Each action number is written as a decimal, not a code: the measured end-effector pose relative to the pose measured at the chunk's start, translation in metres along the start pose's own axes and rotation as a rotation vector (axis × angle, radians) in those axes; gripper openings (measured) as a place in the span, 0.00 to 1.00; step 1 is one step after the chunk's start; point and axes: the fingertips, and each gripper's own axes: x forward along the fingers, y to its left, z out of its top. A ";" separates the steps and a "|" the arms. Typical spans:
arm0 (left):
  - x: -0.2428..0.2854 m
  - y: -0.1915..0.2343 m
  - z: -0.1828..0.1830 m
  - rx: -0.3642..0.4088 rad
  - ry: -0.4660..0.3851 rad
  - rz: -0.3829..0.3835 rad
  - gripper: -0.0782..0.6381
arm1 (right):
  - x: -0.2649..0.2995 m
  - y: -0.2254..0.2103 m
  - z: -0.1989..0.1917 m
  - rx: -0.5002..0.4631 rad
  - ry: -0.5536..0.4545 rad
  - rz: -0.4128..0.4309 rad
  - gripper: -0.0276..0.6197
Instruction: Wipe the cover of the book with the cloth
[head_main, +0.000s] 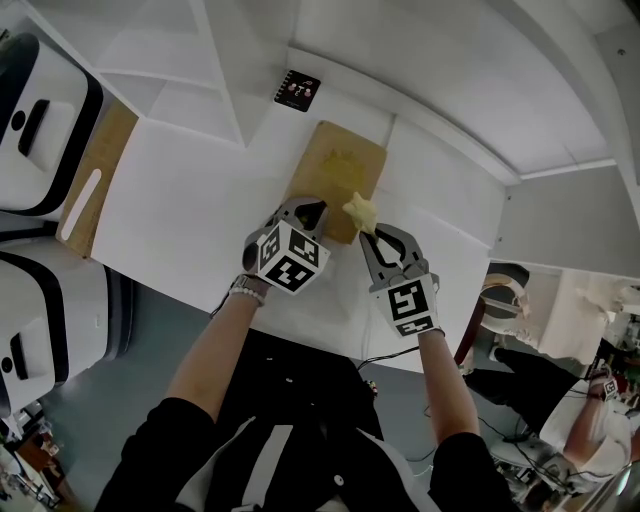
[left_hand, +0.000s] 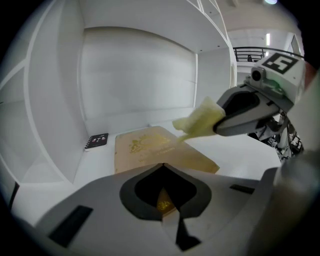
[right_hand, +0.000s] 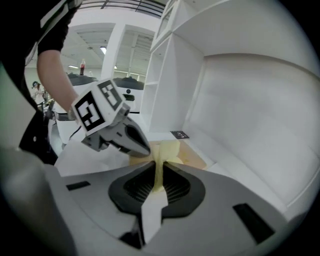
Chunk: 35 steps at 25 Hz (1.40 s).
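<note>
Nearest, at the bottom of the head view: left forearm (head_main: 215, 350) and right forearm (head_main: 447, 385), bare below black sleeves, reaching forward over the white surface (head_main: 190, 190).

Next out, gripping the near left corner of the tan book (head_main: 342, 165) with the left claw (head_main: 308, 214). Jaws pressed together on the cover's edge, with a sliver of tan and gold print showing in the hollow behind the tips in the left gripper view.

Just to the right, pinching a bunched yellow cloth (head_main: 360, 209) in the right claw (head_main: 370, 232). Jaws shut tight on a thin fold of it, with a loose tuft sticking out past the tips. Hangs over the book's near right edge; cannot tell whether touching the cover or just above it.

Lying flat on the surface, cover up, gold lettering near the middle, long side running away from the person.

Farther back, well apart from the book's far end: a small black spiral notebook (head_main: 297, 90), flat on the same surface.

Last, the white back wall (left_hand: 135, 75) of the shelf bay.
</note>
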 end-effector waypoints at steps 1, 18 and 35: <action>0.000 0.000 0.000 0.000 0.000 0.000 0.11 | 0.003 -0.011 0.004 0.021 -0.011 -0.024 0.10; 0.001 -0.001 0.001 0.002 0.002 0.000 0.11 | 0.088 -0.122 0.007 0.040 0.053 -0.196 0.10; 0.000 0.000 0.001 -0.014 0.020 -0.007 0.11 | 0.119 -0.084 -0.004 -0.058 0.108 -0.067 0.10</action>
